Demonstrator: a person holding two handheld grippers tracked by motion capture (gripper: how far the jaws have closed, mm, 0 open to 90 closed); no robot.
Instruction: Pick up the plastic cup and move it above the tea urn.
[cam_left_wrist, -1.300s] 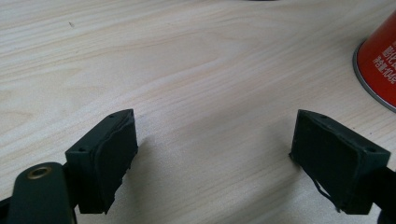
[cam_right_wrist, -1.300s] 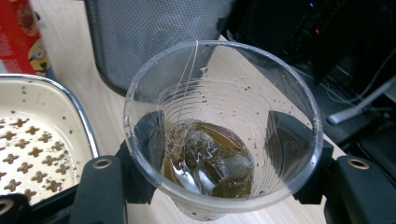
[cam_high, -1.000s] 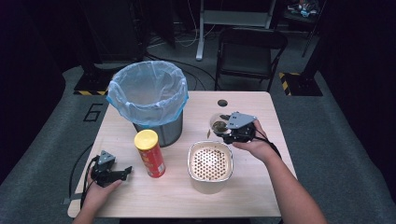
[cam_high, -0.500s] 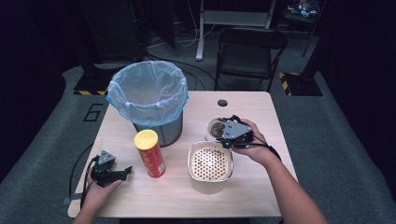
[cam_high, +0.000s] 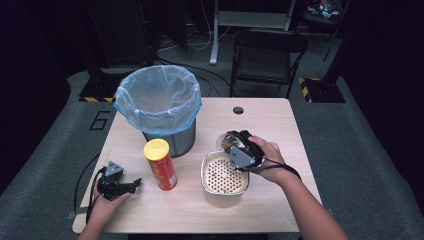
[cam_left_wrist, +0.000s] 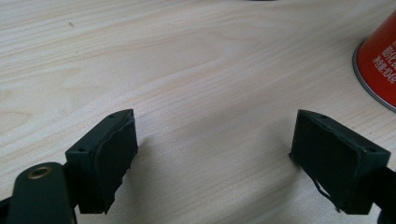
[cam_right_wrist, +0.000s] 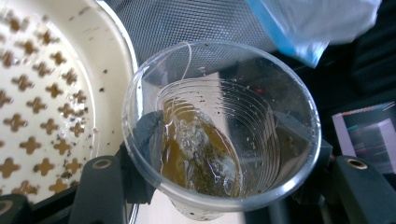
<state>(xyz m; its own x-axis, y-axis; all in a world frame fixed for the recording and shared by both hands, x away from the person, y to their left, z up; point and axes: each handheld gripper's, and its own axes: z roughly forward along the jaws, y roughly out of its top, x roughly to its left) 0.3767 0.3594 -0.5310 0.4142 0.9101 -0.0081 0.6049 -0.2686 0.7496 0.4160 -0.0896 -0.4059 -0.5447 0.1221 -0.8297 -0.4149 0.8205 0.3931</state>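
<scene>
My right gripper (cam_high: 231, 144) is shut on a clear plastic cup (cam_right_wrist: 219, 121), its jaws pressing the cup's two sides. A wet tea bag (cam_right_wrist: 201, 156) and brownish liquid lie inside the cup, with the bag's string running up the wall. The cup (cam_high: 225, 140) hangs at the far rim of a cream perforated strainer bowl (cam_high: 224, 176). My left gripper (cam_high: 131, 184) rests open on the table at the front left, with nothing between its jaws (cam_left_wrist: 222, 158). A red can with a yellow lid (cam_high: 160, 165) stands just right of it.
A metal mesh bin lined with a blue bag (cam_high: 159, 100) stands at the back left of the wooden table (cam_high: 270, 120). A dark round hole (cam_high: 238, 110) marks the table's far edge. A black chair (cam_high: 267, 55) stands beyond the table.
My right gripper has carried the cup left and nearer, from beside the strainer to over its far rim. The left gripper has stayed put.
</scene>
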